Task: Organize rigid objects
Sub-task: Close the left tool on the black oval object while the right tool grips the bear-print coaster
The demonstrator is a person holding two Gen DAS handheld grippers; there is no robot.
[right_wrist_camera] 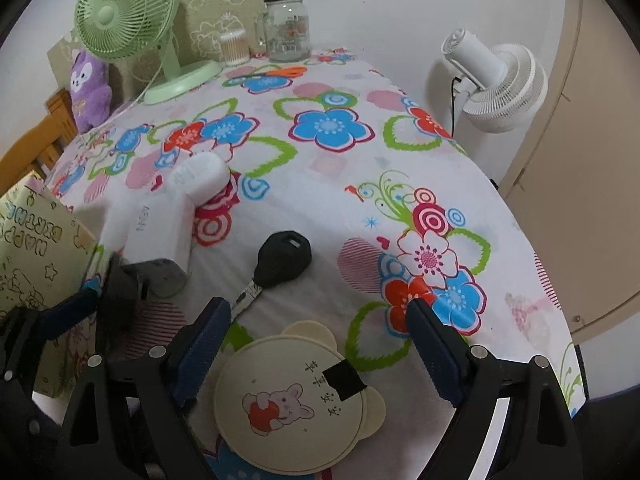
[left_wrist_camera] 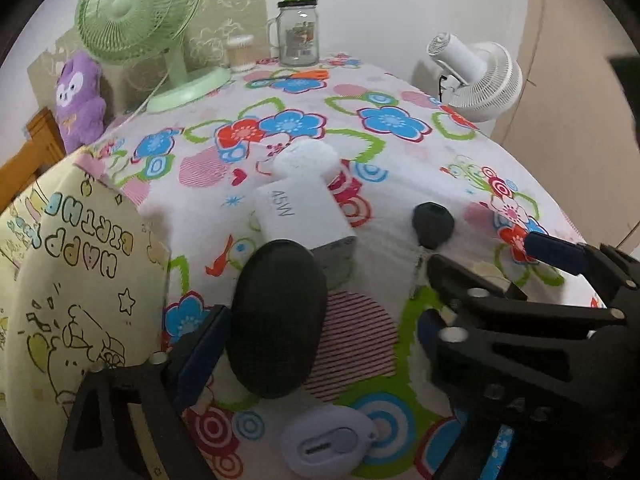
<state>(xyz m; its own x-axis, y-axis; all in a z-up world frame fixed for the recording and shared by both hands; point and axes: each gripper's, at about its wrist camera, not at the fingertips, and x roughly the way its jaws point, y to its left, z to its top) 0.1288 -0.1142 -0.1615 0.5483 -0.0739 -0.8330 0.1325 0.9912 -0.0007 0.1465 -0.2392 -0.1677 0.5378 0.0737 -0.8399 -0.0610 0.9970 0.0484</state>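
Note:
A black oval case [left_wrist_camera: 278,318] stands between my left gripper's [left_wrist_camera: 316,332] open jaws, touching the left pad [left_wrist_camera: 200,354]; its edge shows in the right wrist view [right_wrist_camera: 120,292]. Behind it lies a white 45W charger [left_wrist_camera: 304,216], also in the right wrist view [right_wrist_camera: 160,224]. A black key [right_wrist_camera: 280,264] lies on the floral cloth [right_wrist_camera: 332,200], ahead of my right gripper [right_wrist_camera: 320,344], which is open over a cream bear-shaped mirror [right_wrist_camera: 288,400]. The key's head shows in the left wrist view [left_wrist_camera: 434,226]. A lilac egg-shaped cutter [left_wrist_camera: 324,444] lies near the front edge.
A yellow birthday gift box [left_wrist_camera: 76,288] stands at the left. A green fan [left_wrist_camera: 136,12], glass jar [left_wrist_camera: 298,36], cotton swab tub [left_wrist_camera: 240,54] and purple plush [left_wrist_camera: 80,96] stand at the back. A white fan [left_wrist_camera: 480,76] stands beyond the right edge.

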